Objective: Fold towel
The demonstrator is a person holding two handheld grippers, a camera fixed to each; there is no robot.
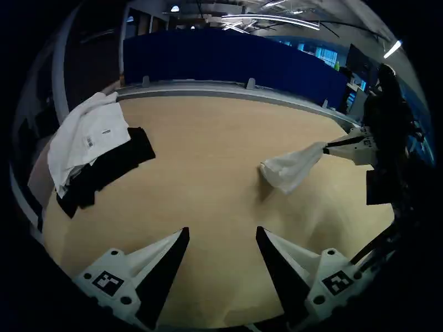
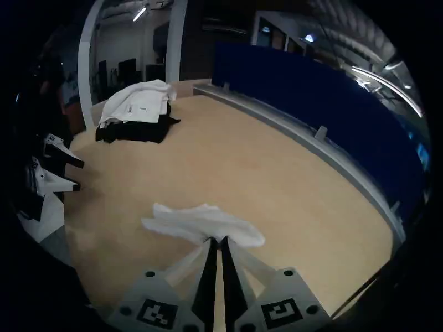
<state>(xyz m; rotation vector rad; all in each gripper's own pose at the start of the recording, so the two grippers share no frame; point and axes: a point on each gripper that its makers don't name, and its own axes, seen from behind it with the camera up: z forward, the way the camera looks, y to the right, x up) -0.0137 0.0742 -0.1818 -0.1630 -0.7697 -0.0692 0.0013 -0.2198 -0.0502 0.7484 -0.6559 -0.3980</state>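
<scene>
Wooden table (image 1: 210,144): broad, mostly bare
Pile of white and black cloths (image 1: 88,144): at far edge of table, well apart from work
Towel (image 2: 202,221): small, white, crumpled, on table, one edge lifted, rest touching surface
Right gripper (image 2: 217,239): fingers clenched on towel edge
Left gripper (image 1: 221,229): fingers spread, nothing between, well apart from towel
Step, as I judge: beginning, towel not yet spread flat
Next: left gripper must take free corner, then both pull towel open before first fold

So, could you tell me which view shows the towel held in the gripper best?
The right gripper view: the towel spreads close and wide, its near edge pinched in the right gripper. The left gripper view shows it farther off, bunched and drooping from that gripper.
</scene>
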